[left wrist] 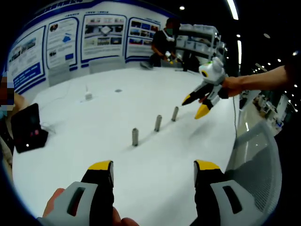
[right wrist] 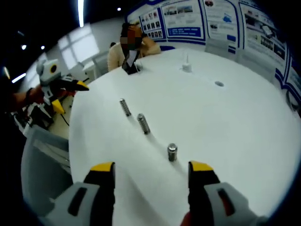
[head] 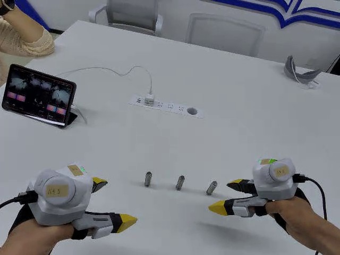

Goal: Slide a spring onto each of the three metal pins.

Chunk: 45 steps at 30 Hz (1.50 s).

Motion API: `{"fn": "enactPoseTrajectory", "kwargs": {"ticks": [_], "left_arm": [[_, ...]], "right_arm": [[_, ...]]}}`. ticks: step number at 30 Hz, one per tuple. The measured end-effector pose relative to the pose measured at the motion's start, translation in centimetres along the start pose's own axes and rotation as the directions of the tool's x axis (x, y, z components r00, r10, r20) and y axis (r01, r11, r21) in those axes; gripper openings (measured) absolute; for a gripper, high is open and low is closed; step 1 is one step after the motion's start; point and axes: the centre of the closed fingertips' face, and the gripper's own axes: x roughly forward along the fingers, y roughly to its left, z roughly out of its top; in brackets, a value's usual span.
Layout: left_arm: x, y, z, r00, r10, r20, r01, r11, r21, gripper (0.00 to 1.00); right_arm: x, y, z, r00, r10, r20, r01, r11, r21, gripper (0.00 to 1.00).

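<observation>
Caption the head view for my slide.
Open left gripper and open right gripper flank a row of three spring-covered pins standing on the white table.

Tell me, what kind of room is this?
Probably a meeting or demo room in an office or lab: a big white table with office chairs beside it, a power strip and a tablet on top, and display posters along the wall.

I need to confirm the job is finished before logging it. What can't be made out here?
- Left spring, middle spring, right spring: too small in the head view and too blurred in both gripper views to tell what stands inside each.
- Tablet: screen too small to read, head view.
- Grey object near the far table edge: too small to identify, head view.
</observation>
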Motion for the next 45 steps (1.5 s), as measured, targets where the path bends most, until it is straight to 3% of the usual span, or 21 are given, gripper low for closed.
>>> {"fn": "enactPoseTrajectory", "kwargs": {"ticks": [25, 34, 45], "left_arm": [[0.5, 0.3, 0.4, 0.9997, -0.025, -0.006, 0.025, 1.0, -0.012, 0.82], [0.4, 0.5, 0.3, 0.9998, -0.022, -0.003, 0.021, 1.0, -0.016, 0.83], [0.5, 0.7, 0.3, 0.9995, -0.032, -0.001, 0.032, 0.999, -0.026, 0.82]], "right_arm": [[-1.6, 2.6, -0.1, 0.9944, -0.022, 0.103, 0.015, 0.997, 0.071, 0.75], [-2.3, 3.7, 0.4, 0.9874, -0.031, 0.155, 0.015, 0.995, 0.103, 0.78], [-2.3, 4.5, 0.0, 0.987, -0.034, 0.157, 0.015, 0.993, 0.119, 0.8]]}}
